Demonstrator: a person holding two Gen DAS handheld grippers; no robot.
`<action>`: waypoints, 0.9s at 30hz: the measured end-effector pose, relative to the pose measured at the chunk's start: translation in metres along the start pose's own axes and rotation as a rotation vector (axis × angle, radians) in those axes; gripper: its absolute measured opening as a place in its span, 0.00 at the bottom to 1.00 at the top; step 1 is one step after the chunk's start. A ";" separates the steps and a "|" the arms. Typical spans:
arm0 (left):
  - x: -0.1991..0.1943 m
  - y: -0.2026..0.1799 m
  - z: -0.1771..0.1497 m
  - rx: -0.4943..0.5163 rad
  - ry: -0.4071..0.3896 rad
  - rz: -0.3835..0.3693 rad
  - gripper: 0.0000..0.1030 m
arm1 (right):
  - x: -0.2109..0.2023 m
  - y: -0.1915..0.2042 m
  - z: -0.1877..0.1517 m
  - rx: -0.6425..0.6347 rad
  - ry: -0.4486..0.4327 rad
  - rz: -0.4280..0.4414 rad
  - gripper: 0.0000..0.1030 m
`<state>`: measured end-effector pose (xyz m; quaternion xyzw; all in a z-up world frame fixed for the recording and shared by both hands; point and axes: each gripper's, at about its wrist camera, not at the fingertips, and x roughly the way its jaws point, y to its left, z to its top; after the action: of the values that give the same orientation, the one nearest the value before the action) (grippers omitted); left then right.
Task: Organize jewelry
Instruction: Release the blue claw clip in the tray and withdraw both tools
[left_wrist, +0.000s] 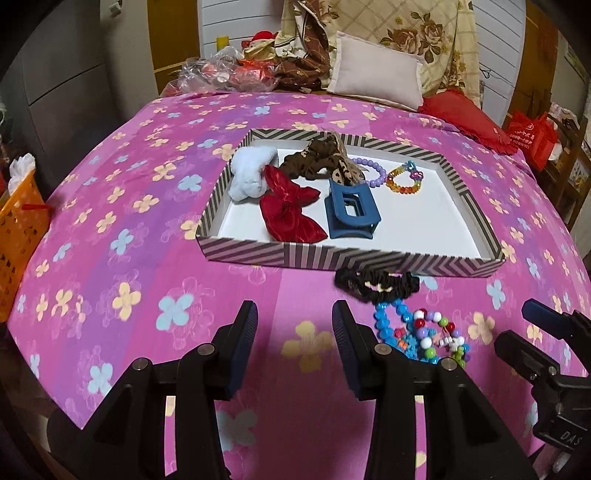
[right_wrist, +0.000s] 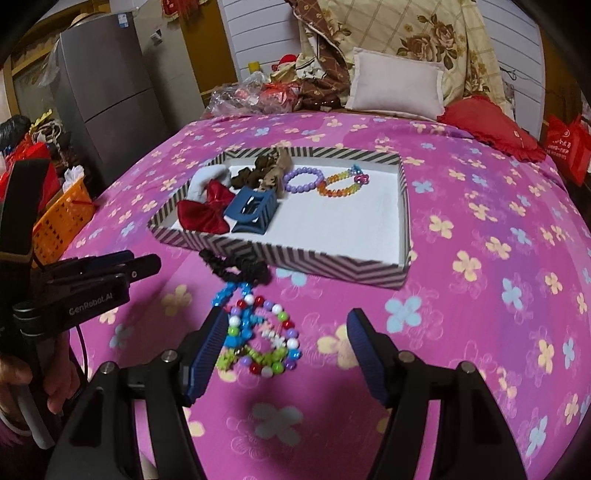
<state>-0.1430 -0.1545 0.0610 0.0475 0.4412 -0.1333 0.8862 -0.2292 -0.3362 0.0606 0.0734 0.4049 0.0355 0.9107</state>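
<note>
the step in hand is judged to be a pick of the loose beadwork left on the bedspread (right_wrist: 461, 206), short of the striped tray (right_wrist: 332, 264). three pieces lie there in a cluster: a black scrunchie (right_wrist: 236, 267) touching the tray's near wall, a blue bead bracelet (right_wrist: 231, 291) just below it, and a multicoloured bead bracelet (right_wrist: 264, 338) nearest the camera, overlapping the blue one.

the right gripper (right_wrist: 286, 349) is held with its jaws standing wide and nothing between the pads – no grip is made yet. the multicoloured bracelet lies just inside the left-hand finger, off centre, while the right-hand finger stands well clear over bare cloth. to do this well, the gripper should be shifted toward the beads so the ring is centred before the jaws are closed, and one strand taken low against the cloth, so the blue bracelet is not dragged along.

the left gripper (left_wrist: 293, 325) is partly open and empty, over bare bedspread beside the cluster; the beads lie just to the right of its right-hand finger.

inside the tray a white scrunchie (left_wrist: 251, 177), a red bow (left_wrist: 291, 210), a blue claw clip (left_wrist: 351, 216), a brown scrunchie (left_wrist: 314, 160), a purple bracelet (left_wrist: 371, 171) and an orange bracelet (left_wrist: 404, 181) are already laid – the near right part of the tray floor is bare.
</note>
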 end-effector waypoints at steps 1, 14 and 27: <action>0.000 0.000 -0.002 0.002 0.000 0.001 0.42 | -0.001 0.001 -0.002 0.001 -0.001 0.003 0.68; -0.006 -0.002 -0.014 0.028 -0.027 0.022 0.42 | -0.004 0.002 -0.010 0.012 0.021 0.019 0.68; -0.006 0.004 -0.014 0.019 -0.034 0.034 0.42 | 0.000 0.008 -0.013 -0.016 0.031 0.005 0.68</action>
<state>-0.1566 -0.1465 0.0573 0.0611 0.4239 -0.1233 0.8952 -0.2390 -0.3272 0.0537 0.0667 0.4185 0.0424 0.9048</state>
